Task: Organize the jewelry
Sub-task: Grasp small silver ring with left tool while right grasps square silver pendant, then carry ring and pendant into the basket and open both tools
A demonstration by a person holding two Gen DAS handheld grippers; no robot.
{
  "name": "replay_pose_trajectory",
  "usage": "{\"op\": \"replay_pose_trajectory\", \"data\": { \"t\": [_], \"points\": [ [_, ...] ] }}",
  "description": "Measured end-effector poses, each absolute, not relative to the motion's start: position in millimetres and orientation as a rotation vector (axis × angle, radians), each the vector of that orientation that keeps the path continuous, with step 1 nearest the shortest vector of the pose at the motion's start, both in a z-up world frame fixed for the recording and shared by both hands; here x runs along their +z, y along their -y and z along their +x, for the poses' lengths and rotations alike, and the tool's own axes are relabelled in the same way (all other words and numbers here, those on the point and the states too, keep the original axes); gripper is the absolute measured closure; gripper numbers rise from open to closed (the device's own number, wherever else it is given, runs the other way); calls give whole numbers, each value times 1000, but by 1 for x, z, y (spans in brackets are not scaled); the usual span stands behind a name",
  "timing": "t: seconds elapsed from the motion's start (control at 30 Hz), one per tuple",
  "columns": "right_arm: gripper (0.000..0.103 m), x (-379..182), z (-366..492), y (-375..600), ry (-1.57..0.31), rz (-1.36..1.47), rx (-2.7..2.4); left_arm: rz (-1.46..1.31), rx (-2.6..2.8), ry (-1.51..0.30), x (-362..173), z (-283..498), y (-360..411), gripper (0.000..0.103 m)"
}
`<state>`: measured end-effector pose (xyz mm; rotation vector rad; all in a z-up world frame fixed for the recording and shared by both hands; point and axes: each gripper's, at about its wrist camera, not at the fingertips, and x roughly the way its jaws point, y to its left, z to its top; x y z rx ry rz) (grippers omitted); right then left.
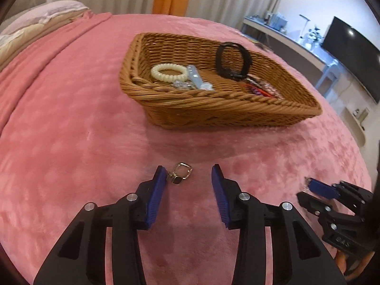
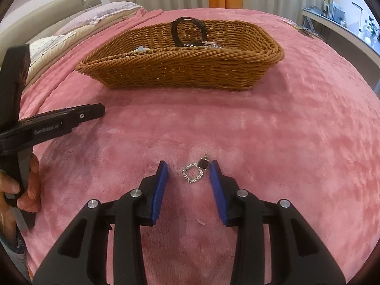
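Left gripper (image 1: 188,172): we see its jaws apart over the pink blanket (image 1: 71,142), low centre of the left wrist frame; an earring (image 1: 180,177) lies between them, just beside the left pad, not pinched.
Right gripper (image 2: 188,169): we find the jaws parted, low centre of the right wrist frame, with a second earring (image 2: 193,173) on the blanket between them, its dark stone beside the right pad; no pad presses it.
Basket (image 1: 213,109): wicker, upper centre, well apart from both earrings; we make out a white coil bracelet (image 1: 169,72) and a black band (image 1: 231,58) inside.
Hand (image 2: 26,185): left edge, gripping the handle.
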<state>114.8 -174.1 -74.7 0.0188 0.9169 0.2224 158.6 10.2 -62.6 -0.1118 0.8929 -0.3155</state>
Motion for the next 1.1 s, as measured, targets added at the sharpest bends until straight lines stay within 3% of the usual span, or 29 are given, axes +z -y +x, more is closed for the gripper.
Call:
{"op": "replay_pose_trajectory", "data": {
  "t": [0.2, 0.37, 0.53, 0.87, 1.1],
  "points": [
    [70, -75, 117, 170, -908, -6, 221, -111, -318, -887, -66, 157, -10, 68],
    [86, -74, 114, 169, -896, -7, 240, -111, -312, -878, -66, 155, -9, 74],
    [90, -74, 111, 164, -886, -29, 244, -87, -312, -875, -66, 153, -6, 91],
    [101, -73, 107, 168, -869, -11, 247, -106, -349, -843, -62, 134, -10, 94],
    [102, -66, 98, 167, -823, -20, 251, -182, -379, -807, -60, 117, -22, 95]
  ]
}}
